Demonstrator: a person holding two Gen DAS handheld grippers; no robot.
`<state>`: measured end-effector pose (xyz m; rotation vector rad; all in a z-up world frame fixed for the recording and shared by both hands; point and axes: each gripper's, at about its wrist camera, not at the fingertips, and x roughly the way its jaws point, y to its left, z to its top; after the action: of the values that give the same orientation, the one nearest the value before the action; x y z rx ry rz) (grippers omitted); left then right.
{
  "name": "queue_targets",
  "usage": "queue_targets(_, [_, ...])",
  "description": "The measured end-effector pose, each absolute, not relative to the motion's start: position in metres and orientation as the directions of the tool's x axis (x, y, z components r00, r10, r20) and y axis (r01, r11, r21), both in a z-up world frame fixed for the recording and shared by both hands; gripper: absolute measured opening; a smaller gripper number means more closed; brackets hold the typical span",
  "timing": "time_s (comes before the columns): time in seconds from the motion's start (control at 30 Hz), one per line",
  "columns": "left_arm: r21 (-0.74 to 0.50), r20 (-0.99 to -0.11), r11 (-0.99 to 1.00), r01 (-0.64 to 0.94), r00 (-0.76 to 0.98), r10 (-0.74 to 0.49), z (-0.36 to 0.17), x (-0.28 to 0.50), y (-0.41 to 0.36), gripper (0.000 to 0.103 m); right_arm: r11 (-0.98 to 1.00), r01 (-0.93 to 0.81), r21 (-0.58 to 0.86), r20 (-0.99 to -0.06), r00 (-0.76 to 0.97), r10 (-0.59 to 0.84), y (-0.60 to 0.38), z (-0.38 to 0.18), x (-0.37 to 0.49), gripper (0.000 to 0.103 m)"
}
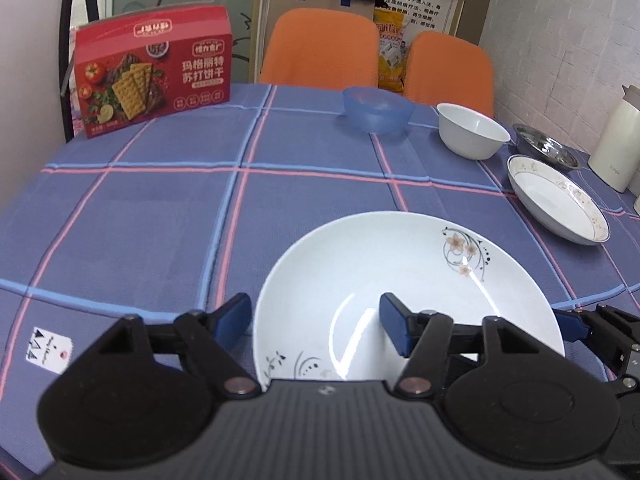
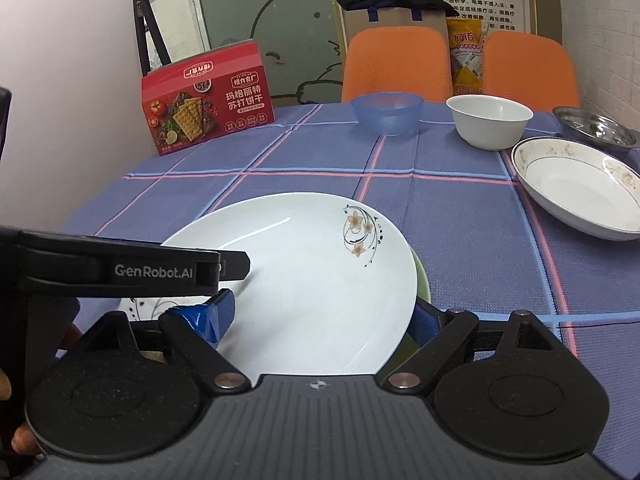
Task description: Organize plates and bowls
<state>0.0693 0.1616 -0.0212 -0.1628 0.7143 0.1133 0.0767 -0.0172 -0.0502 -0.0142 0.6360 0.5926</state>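
A white plate with a flower print (image 1: 400, 276) (image 2: 316, 264) lies close in front on the checked tablecloth, resting on a green dish (image 2: 421, 280) that peeks out under its right edge. My left gripper (image 1: 316, 322) is open and straddles the plate's left rim, one finger outside it and one over the plate. My right gripper (image 2: 320, 320) is open at the plate's right rim, its right finger beyond the edge. Farther back stand a blue bowl (image 1: 378, 110) (image 2: 387, 114), a white bowl (image 1: 472, 130) (image 2: 490, 120), a steel bowl (image 1: 546, 148) (image 2: 600, 126) and a gold-rimmed plate (image 1: 558, 200) (image 2: 576, 188).
A red cracker box (image 1: 152, 76) (image 2: 208, 108) stands at the back left of the table. Two orange chairs (image 1: 320, 48) (image 2: 396, 64) are behind the far edge. A white jug (image 1: 616, 144) is at the right by the wall. A person's hand (image 2: 24, 440) holds the left gripper.
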Motion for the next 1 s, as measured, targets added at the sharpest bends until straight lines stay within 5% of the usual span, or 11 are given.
queue_targets(0.3, [-0.117, -0.595, 0.976, -0.184, 0.800, 0.079, 0.008, 0.070, 0.174, 0.072, 0.823, -0.496, 0.277, -0.508, 0.651, 0.564, -0.043, -0.041, 0.074, 0.076])
queue_targets(0.53, [-0.124, -0.609, 0.986, -0.114, 0.793, 0.016, 0.014, 0.093, 0.147, 0.072, 0.884, -0.407, 0.230, -0.430, 0.773, 0.467, -0.089, -0.018, 0.084, 0.076])
queue_targets(1.0, [-0.162, -0.671, 0.976, 0.142, 0.710, -0.215, 0.017, 0.197, 0.053, 0.073, 0.974, -0.155, 0.164, -0.515, 0.829, 0.218, -0.196, -0.030, 0.167, 0.077])
